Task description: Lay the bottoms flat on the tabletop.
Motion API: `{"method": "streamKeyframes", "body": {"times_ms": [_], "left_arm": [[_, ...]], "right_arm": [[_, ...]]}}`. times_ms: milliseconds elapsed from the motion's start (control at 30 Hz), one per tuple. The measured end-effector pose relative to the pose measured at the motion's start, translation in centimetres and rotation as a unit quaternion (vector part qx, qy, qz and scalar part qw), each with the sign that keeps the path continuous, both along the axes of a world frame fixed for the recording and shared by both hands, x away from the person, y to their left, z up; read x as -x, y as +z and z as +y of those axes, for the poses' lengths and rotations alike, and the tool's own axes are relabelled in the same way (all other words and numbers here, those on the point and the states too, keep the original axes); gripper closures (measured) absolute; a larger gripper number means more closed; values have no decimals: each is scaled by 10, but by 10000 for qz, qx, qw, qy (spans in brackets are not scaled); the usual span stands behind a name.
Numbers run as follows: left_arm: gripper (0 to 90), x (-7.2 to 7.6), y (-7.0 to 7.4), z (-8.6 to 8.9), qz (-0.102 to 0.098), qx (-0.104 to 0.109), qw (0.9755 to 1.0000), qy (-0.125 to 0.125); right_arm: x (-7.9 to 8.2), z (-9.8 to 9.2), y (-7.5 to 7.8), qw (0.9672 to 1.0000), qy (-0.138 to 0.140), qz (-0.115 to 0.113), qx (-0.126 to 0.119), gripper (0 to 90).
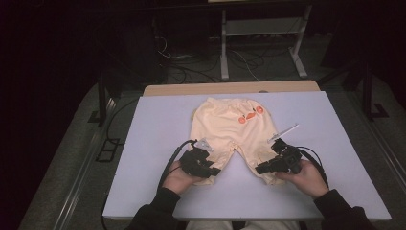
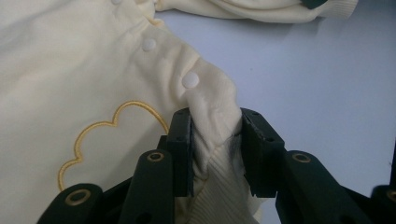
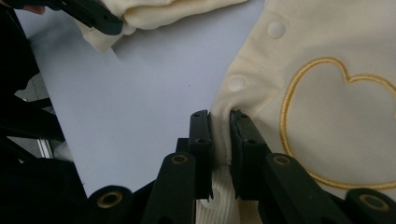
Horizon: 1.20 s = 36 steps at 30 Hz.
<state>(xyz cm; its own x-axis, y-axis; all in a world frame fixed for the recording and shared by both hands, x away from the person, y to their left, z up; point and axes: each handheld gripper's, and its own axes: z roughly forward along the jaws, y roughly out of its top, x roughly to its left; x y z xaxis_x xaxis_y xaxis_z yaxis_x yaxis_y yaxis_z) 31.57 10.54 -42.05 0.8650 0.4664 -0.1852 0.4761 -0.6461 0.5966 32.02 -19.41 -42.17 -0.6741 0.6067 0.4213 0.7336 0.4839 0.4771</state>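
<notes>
You have both leg cuffs of the yellow pants (image 1: 225, 127) clamped — left gripper (image 2: 215, 140) and right gripper (image 3: 220, 135) fingers pinching fabric — so lift together and fold toward the frame's top.

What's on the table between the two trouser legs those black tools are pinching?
Nothing: bare pale blue-grey table lies between the two leg ends of the pale yellow baby trousers, as the high view shows. The left tool and right tool each clamp one cuff.
</notes>
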Motion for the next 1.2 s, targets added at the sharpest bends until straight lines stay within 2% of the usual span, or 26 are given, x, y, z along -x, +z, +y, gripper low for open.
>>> {"method": "streamKeyframes", "body": {"times_ms": [467,533,700,867,933,1067,1133,1200], "left_arm": [[631,9,-2,-2,108,-63,9997,-186],[596,9,-2,-1,104,-19,9998,-164],[432,8,-1,2,46,182,9998,-6],[289,6,4,9,-54,463,9987,217],[232,5,5,11,-54,550,9981,262],[90,2,5,16,-127,711,9968,339],[5,0,4,19,-139,777,9961,395],[0,-1,5,24,-197,886,9949,430]], "right_arm": [[12,2,-2,9998,115,131,14,773],[12,2,-2,9998,153,111,30,739],[13,1,0,9999,168,20,-21,546],[12,-2,3,9994,9,-333,-49,355],[12,-4,4,9986,-73,-527,-64,269],[10,-8,7,9969,-200,-756,-126,94],[11,-11,9,9945,-270,-999,-153,8],[13,-15,14,9907,-412,-1278,-201,0]]}}
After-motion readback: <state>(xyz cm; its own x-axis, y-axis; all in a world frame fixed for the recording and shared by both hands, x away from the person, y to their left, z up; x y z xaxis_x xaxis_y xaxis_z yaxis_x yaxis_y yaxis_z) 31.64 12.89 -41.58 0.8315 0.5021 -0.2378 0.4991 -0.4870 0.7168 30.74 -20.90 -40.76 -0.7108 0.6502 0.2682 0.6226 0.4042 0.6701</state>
